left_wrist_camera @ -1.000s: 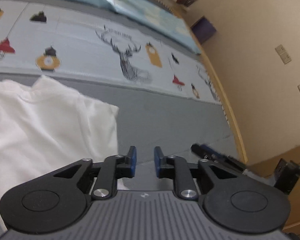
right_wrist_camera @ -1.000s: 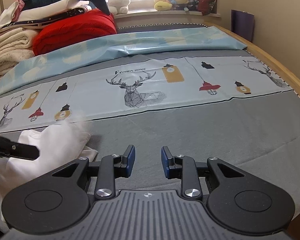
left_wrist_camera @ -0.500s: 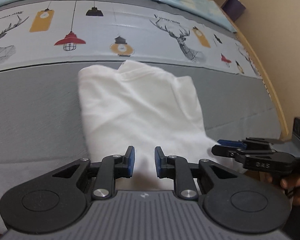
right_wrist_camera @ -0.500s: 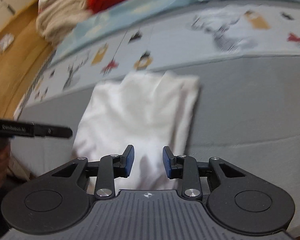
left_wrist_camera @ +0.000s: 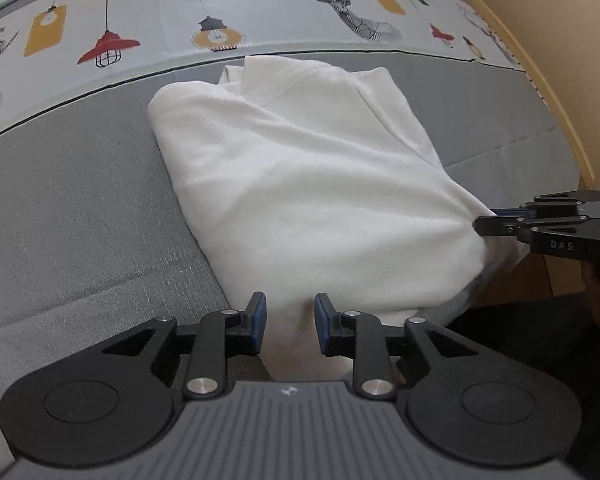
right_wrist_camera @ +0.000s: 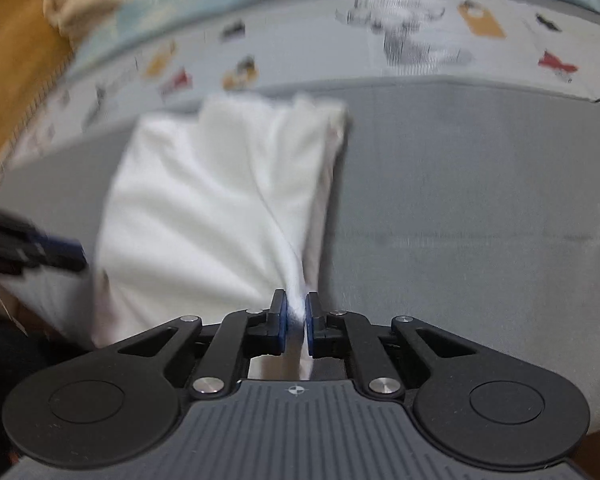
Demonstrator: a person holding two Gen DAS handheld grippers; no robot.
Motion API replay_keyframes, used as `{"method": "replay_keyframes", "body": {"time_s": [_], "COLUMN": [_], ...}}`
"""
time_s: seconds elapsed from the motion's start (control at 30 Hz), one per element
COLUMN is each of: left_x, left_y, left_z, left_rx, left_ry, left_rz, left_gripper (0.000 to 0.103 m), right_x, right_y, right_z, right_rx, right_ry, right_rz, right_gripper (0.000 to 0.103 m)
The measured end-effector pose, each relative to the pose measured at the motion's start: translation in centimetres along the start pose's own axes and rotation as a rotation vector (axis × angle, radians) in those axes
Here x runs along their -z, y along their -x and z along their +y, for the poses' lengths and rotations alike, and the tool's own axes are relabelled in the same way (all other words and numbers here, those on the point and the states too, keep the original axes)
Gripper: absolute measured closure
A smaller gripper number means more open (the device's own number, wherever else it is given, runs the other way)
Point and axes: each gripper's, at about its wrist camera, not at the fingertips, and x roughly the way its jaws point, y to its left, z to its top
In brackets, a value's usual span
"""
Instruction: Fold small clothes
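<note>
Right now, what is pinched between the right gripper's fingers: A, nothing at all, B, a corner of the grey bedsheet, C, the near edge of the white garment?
C: the right gripper is closing with a bunched fold of the white garment between its blue pads.

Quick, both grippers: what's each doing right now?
Left gripper: opening, white garment between the pads, not pinched.
Right gripper: closing on the white garment's near edge, cloth bunched between the pads.

Both grippers are black with blue finger pads (left_wrist_camera: 257, 317), silver screws and ribbed grey bases; the right gripper (left_wrist_camera: 485, 222) reads "DAS".
</note>
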Motion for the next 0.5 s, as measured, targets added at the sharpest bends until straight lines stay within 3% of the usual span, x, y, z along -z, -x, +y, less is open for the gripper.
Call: {"method": "replay_keyframes", "body": {"time_s": [0.2, 0.23, 0.27, 0.3, 0.4, 0.5], "left_x": [-1.0, -1.1, -1.1, -1.1, -0.7, -0.3], "left_y": [0.9, 0.6, 0.0, -0.6, -3.2, -4.6], "left_z": [0.3, 0.3, 0.1, -0.2, -0.8, -1.0], "left_rx": [0.070, 0.074, 0.069, 0.060, 0.028, 0.025], "left_ry": [0.076, 0.079, 0.074, 0.067, 0.027, 0.000], "left_rz": [-0.105, -0.099, -0.082, -0.062, 0.002, 0.021], "left_gripper": [0.074, 0.074, 0.074, 0.072, 0.071, 0.071], "right_x": [-0.2, -0.2, -0.1, -0.1, -0.4, -0.4], "right_y": [0.3, 0.1, -0.1, -0.4, -1.2, -2.6], "right_z": [-0.3, -0.1, 0.0, 0.3, 0.2, -0.1], "right_rx": [-0.028, -0.035, -0.040, -0.031, 0.005, 0.043], "right_ry": [-0.026, -0.021, -0.008, 0.011, 0.028, 0.021], "right_rz": [-0.032, -0.029, -0.022, -0.022, -0.021, 0.036], "right_gripper": [0.084, 0.082, 0.091, 0.094, 0.094, 0.094]}}
